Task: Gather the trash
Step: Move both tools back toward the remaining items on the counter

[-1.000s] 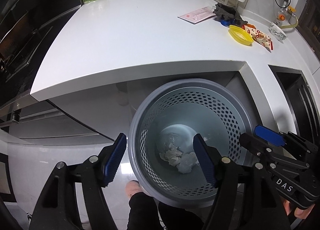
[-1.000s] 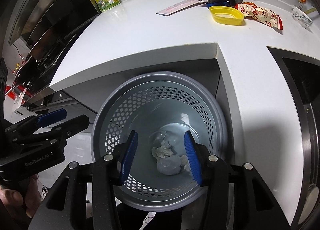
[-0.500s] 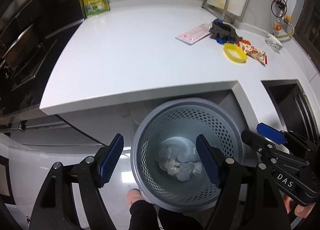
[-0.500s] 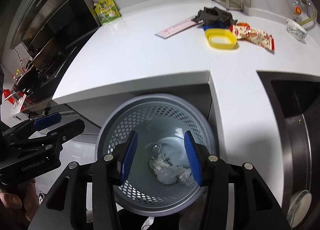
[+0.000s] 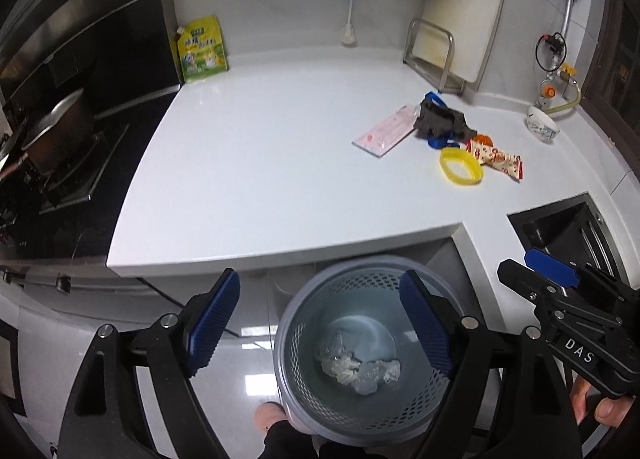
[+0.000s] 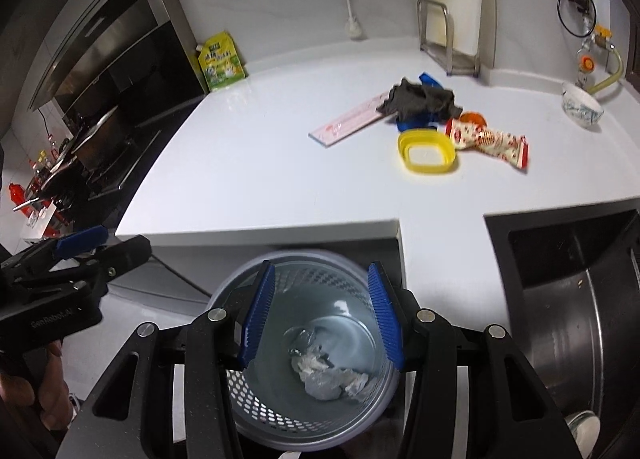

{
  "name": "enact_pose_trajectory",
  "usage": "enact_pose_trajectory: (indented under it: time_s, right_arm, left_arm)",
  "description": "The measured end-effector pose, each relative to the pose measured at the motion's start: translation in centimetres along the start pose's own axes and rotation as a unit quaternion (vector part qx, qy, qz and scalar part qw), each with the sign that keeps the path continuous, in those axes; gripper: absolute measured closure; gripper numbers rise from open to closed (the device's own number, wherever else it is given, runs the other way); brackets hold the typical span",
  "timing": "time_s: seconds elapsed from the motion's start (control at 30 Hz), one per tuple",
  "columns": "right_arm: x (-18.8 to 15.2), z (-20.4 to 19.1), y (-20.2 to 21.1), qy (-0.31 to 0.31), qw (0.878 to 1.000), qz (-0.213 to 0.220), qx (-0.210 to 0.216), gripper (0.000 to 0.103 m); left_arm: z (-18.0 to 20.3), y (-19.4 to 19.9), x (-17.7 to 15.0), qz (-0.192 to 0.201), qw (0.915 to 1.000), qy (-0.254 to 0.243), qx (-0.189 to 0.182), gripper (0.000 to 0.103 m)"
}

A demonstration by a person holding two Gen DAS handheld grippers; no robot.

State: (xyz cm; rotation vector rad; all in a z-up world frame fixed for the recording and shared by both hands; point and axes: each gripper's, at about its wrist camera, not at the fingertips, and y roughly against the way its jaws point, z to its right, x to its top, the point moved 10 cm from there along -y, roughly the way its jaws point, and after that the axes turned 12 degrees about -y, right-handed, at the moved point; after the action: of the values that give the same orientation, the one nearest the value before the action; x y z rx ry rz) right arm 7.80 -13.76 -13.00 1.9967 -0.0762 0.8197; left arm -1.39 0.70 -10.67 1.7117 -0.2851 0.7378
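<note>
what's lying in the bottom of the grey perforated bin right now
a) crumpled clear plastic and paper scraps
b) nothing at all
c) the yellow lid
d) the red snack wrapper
a: crumpled plastic and paper scraps lie on the floor of the grey perforated bin, while the yellow lid and red snack wrapper are on the white counter.
</note>
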Motion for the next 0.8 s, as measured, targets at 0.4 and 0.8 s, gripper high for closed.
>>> enact_pose_trajectory:
  time_s: [0.4,0.8]
  right_arm:
    - [3.9,2.3,-0.8,-0.063,0.991,0.054,-0.100,0.053]
    - [11.3,9.9,-1.8,0.035,0.988,0.060,-0.138,0.050]
  left_arm:
    - [-0.9,-2.1,7.0,0.061,0.9938,-0.080,-0.047,0.019]
    - [5.2,-7.6,10.1,0.043,0.9947,-0.044,-0.083,0.019]
